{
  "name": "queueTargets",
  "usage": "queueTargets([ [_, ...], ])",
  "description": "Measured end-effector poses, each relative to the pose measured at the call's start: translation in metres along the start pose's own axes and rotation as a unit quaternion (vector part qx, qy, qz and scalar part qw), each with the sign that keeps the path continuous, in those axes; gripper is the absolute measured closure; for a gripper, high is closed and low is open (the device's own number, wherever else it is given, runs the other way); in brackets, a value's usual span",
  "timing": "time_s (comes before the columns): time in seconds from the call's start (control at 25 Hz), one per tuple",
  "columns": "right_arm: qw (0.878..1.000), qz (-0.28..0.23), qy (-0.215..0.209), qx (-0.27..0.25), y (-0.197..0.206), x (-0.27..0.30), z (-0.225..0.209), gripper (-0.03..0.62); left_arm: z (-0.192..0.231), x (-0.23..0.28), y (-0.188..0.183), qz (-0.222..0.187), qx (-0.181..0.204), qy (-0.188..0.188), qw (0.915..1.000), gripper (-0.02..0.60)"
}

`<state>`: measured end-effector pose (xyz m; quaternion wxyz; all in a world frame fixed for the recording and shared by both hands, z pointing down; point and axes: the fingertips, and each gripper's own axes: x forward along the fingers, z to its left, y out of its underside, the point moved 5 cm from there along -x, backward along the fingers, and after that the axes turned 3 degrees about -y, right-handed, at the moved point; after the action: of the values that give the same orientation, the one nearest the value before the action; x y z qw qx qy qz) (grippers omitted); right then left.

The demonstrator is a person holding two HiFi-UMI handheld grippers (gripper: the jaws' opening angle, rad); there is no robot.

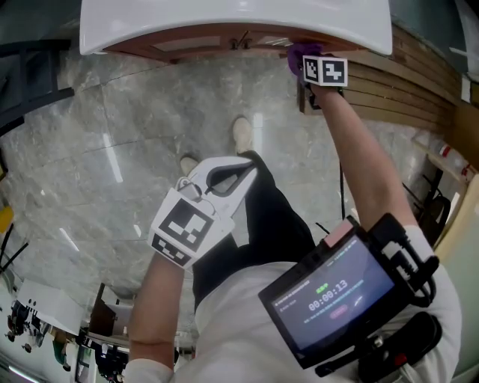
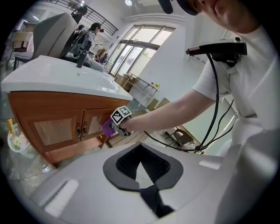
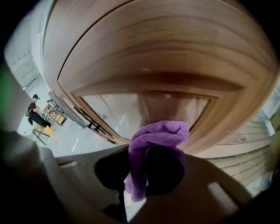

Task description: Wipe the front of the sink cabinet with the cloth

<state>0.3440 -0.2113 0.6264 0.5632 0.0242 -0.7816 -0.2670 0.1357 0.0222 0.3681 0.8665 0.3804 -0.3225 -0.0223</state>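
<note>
A purple cloth [image 3: 157, 138] is bunched between the jaws of my right gripper [image 3: 153, 170], which is shut on it. The cloth [image 1: 297, 54] presses against the brown wooden front of the sink cabinet [image 1: 202, 41], on the right-hand door panel [image 3: 144, 109]. In the left gripper view the right gripper [image 2: 114, 124] and cloth [image 2: 107, 127] sit just right of the two door handles [image 2: 81, 129]. My left gripper [image 1: 238, 170] hangs back near the person's legs, well clear of the cabinet [image 2: 57, 131], jaws together and holding nothing.
A white sink top [image 1: 224, 22] overhangs the cabinet. Grey marble floor [image 1: 112, 135] lies below, with the person's shoes [image 1: 241, 135] on it. A slatted wooden wall [image 1: 408, 90] runs to the right. A white container [image 2: 17, 142] stands left of the cabinet. A screen device [image 1: 337, 292] rides on the right forearm.
</note>
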Motion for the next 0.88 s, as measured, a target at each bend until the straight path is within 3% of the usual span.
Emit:
queueTargets([
  [0.56, 0.997, -0.006, -0.063, -0.035, -0.025, 0.012, 0.092, 0.522, 0.001, -0.047, 0.028, -0.025, -0.018, -0.027, 0.9992, 0.577],
  [0.88, 0.996, 0.002, -0.071, -0.052, -0.029, 0.016, 0.132, 0.522, 0.0, -0.079, 0.045, -0.038, -0.026, -0.038, 0.9982, 0.577],
])
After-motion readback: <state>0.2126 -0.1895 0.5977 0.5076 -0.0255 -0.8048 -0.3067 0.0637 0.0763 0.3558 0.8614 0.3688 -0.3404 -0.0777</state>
